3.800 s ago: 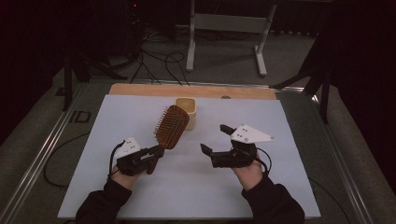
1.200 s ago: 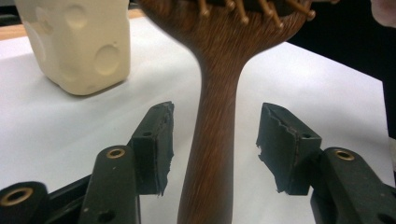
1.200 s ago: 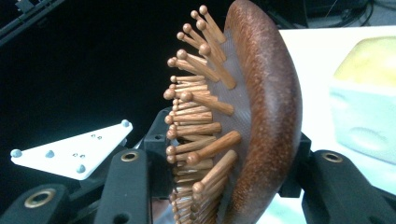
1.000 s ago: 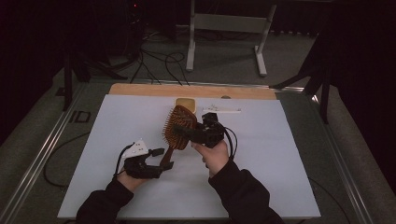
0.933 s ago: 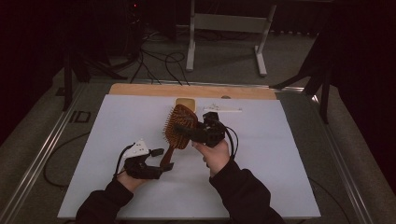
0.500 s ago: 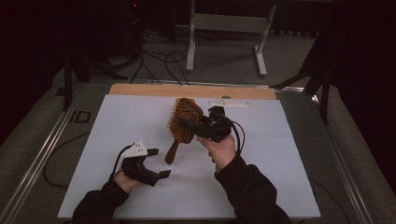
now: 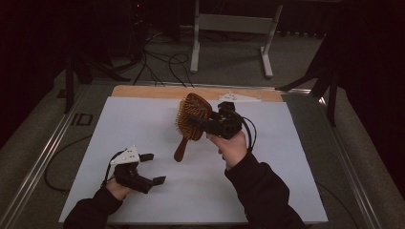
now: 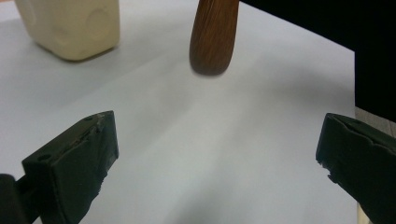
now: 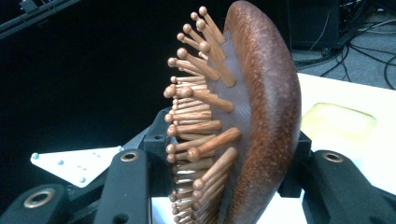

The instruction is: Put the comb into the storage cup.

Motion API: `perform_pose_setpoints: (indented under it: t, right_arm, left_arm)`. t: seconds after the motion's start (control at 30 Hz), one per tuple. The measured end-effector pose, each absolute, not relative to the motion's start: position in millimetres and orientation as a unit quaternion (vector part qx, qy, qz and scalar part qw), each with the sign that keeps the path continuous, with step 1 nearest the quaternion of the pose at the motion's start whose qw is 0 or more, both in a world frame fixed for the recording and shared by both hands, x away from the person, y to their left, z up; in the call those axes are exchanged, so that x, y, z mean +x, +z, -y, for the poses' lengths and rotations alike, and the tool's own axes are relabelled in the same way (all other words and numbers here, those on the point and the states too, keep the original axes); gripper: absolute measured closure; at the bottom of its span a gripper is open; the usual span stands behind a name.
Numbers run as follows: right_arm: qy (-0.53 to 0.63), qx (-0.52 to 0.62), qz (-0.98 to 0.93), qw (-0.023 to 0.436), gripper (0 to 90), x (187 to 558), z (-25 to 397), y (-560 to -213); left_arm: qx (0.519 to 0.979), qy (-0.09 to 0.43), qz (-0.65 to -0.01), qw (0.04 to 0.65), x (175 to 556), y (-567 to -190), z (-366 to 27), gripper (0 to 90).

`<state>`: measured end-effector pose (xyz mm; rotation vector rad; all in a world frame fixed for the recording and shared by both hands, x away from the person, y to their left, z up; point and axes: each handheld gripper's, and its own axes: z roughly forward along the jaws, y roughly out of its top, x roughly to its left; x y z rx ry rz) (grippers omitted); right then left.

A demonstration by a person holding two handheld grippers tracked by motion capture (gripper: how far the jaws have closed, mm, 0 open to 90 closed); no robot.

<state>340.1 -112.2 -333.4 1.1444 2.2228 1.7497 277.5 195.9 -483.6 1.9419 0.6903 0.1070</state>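
High view: my left gripper (image 7: 152, 168) sat low at the sheet's near left, jaws spread and empty, with the brush handle hanging ahead of them in the left gripper view. My right gripper (image 7: 195, 122) pinched the brush (image 7: 192, 120) by its head and held it off the table, bristles facing left, handle down. To do this well, I judged the clamp should sit across the wooden back, not the pins, and the lift stay level. A white sheet (image 7: 143, 124) covered the table; a cream box (image 8: 70, 25) sat on it. Beyond, dark floor, cables (image 7: 157, 62) and a stand (image 7: 234, 28).
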Motion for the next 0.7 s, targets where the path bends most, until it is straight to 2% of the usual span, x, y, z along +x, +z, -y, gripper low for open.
perform_pose_setpoints:
  t: [0.33, 0.7]
  right_arm:
    - [0.577, 0.374, -0.724, 0.053, 51.6, 343, 120, -323]
    - [0.577, 0.376, -0.722, 0.063, 51.6, 351, 127, -313]
  left_arm:
    - [0.814, 0.077, -0.284, 0.501, 268, -488, -212, 0.0]
    - [0.812, 0.088, -0.300, 0.493, 263, -496, -228, 0.0]
